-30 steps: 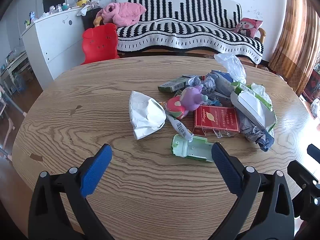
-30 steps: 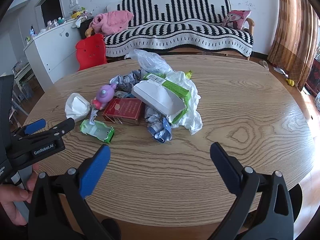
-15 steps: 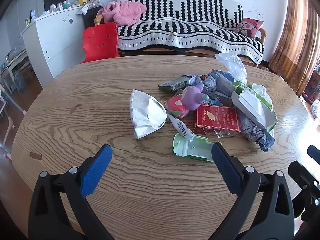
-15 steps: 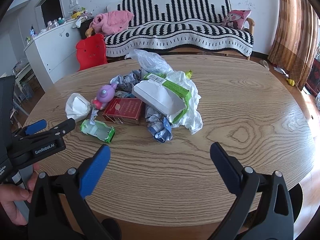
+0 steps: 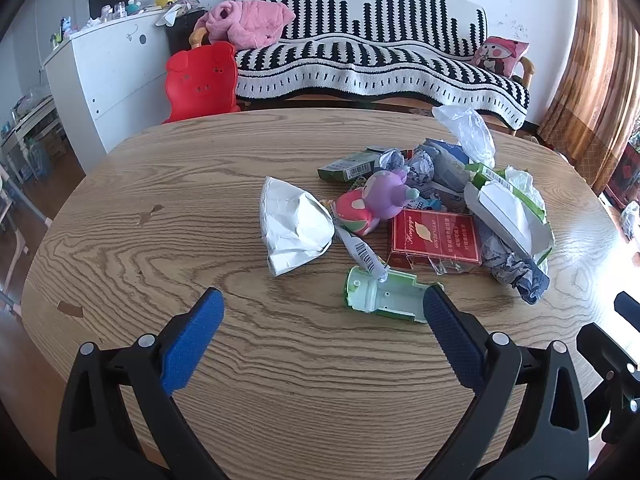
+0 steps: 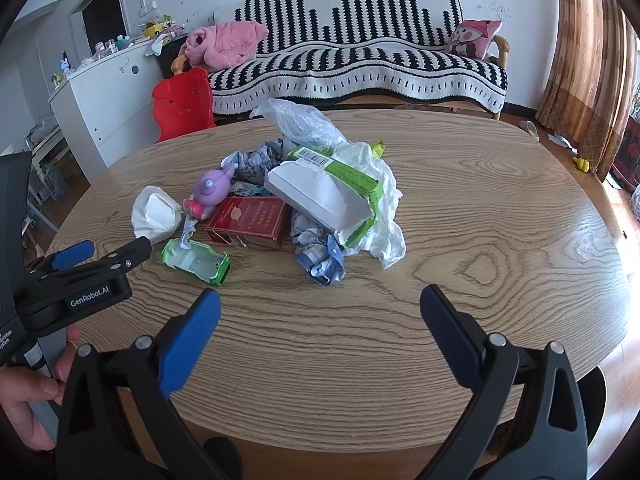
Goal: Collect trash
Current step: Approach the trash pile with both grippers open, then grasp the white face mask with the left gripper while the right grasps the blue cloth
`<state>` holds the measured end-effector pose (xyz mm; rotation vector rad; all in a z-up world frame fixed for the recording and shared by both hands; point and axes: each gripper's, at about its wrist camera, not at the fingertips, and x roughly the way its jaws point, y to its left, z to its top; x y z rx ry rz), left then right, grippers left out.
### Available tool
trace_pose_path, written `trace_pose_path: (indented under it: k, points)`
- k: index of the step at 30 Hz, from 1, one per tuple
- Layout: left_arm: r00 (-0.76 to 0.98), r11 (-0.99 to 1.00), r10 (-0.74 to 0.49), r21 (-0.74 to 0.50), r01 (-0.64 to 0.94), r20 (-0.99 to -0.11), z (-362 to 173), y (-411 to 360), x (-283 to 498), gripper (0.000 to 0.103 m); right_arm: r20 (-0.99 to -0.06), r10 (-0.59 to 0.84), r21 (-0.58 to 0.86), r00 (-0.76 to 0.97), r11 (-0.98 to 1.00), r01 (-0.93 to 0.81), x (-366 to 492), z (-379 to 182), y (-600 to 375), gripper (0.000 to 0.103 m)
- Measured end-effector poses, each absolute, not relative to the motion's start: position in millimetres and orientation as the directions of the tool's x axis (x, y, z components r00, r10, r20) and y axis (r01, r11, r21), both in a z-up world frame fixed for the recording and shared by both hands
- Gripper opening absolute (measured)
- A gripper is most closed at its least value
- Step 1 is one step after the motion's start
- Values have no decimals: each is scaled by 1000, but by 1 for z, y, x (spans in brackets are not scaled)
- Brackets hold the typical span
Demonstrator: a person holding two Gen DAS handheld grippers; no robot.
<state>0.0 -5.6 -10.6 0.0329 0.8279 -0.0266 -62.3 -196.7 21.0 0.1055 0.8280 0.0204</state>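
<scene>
One red box (image 5: 434, 236), one toy (image 5: 376, 202), two open hand-held grippers.

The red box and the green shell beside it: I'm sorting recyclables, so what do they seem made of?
The red box looks like printed card, glossy, with sharp folded edges and torn clear film clinging at its near side. The green shell looks like moulded hard plastic, matt pale inside, with screw holes and a rigid rim.

Two black plastic clamp-style grippers, the left gripper (image 5: 322, 314) and right gripper (image 6: 320, 310), have blue textured fingertip pads (image 5: 192, 338), silver rivets, and white "GenRobot.AI" lettering.
</scene>
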Motion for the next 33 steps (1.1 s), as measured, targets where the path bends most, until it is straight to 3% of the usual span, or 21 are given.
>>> trace_pose_path:
  k: [17,30,32,33]
  points:
    - [668,1000,-15,-7,15,-744,-7,20,12,97,-737,58,103,674,994,27,-63,22,-198,96]
    - [602,999,-34,-37,8,-798,-45,22,80,97,-764,63,79,642,997,-4,-54,13,-194,96]
    - [604,1000,-14,-21,-5,-797,-49,20,86,89,-766,55,65,641,998,-9,-53,10,-194,96]
    - [599,1000,-18,-28,-7,-800,-50,20,87,72,-768,48,55,638,998,-9,-50,8,-196,96]
